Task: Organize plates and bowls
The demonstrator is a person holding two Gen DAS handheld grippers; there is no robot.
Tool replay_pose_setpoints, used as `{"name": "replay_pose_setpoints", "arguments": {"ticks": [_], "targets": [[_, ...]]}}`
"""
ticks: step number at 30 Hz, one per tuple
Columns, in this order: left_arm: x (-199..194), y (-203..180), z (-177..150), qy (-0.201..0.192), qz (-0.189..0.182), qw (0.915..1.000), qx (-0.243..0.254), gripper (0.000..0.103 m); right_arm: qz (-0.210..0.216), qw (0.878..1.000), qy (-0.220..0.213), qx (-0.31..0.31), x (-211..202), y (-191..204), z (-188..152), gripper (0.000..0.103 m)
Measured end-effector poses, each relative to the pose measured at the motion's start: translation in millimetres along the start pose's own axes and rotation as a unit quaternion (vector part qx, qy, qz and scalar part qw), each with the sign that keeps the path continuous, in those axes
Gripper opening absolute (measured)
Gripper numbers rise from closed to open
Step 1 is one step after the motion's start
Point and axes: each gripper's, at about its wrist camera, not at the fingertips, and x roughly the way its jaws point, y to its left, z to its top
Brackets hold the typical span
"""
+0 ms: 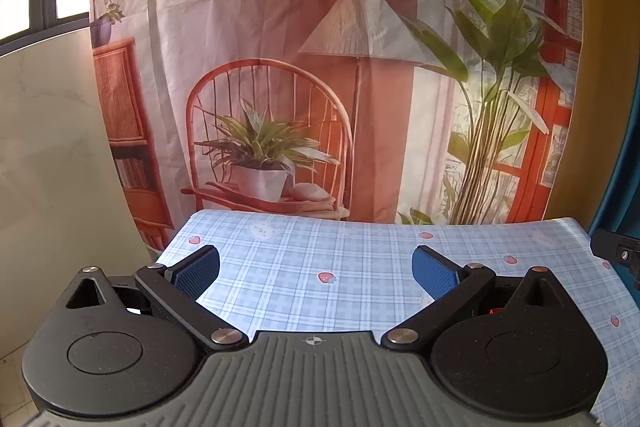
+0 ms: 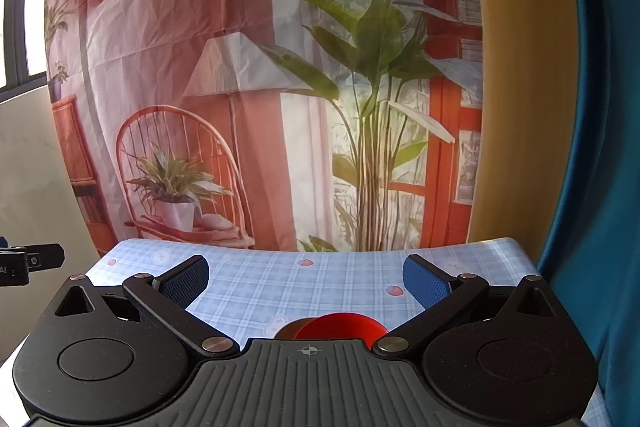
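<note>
In the right wrist view, a red dish (image 2: pixel 340 325) lies on the blue checked tablecloth (image 2: pixel 304 291), just under my right gripper's body. A brown dish (image 2: pixel 289 330) sticks out at its left edge. Both are mostly hidden by the gripper. My right gripper (image 2: pixel 306 277) is open and empty above the cloth, beyond the dishes. My left gripper (image 1: pixel 316 267) is open and empty over the tablecloth (image 1: pixel 320 255); no dish shows in its view.
A printed backdrop of a chair, lamp and plants (image 1: pixel 280 87) hangs right behind the table's far edge. The other gripper shows at the right edge of the left view (image 1: pixel 618 253) and the left edge of the right view (image 2: pixel 28 261). A blue curtain (image 2: pixel 592 147) hangs at right.
</note>
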Motion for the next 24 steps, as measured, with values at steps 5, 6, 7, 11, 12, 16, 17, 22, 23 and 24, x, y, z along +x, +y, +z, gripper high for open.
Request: {"name": "replay_pose_setpoints", "arguments": {"ticks": [5,6,7,11,12,16,17,22,23,24], "targets": [[0.0,-2.9,-0.2,0.001,0.004,1.0,0.003,0.103,0.002,1.0,0.0,-0.002,0.5,0.8,0.2,0.103],[-0.5,-3.2,0.1,0.0,0.004,1.0,0.003,0.103,0.002,1.0,0.0,-0.003,0.9,1.3,0.2,0.103],[-1.7,-3.7,-0.3,-0.001,0.004,1.0,0.004,0.103,0.003,1.0,0.001,-0.004,1.4,1.9,0.4,0.103],[-3.5,-4.1,0.0,-0.002,0.002,1.0,0.007,0.103,0.005,1.0,0.002,-0.005,2.0,4.2,1.1,0.103],[-3.9,-4.2,0.1,-0.002,0.001,1.0,0.007,0.103,0.005,1.0,0.002,-0.006,1.8,4.5,1.3,0.103],[-4.0,-4.6,0.1,-0.002,-0.005,1.0,0.008,0.103,0.005,1.0,0.002,-0.006,2.2,4.7,2.1,0.103],[-4.2,-4.9,0.0,-0.001,-0.006,0.9999,0.009,0.103,0.005,1.0,0.002,-0.006,2.1,4.7,2.0,0.103],[-5.1,-5.0,0.7,-0.001,-0.011,0.9999,0.011,0.103,0.005,1.0,0.001,-0.005,2.3,4.0,2.5,0.103],[-5.5,-5.1,0.8,-0.002,-0.011,0.9999,0.011,0.103,0.005,1.0,0.001,-0.006,2.0,3.9,2.3,0.103],[-5.8,-5.4,0.9,-0.002,-0.011,0.9999,0.011,0.103,0.005,1.0,0.002,-0.006,2.0,3.8,2.3,0.103]]}}
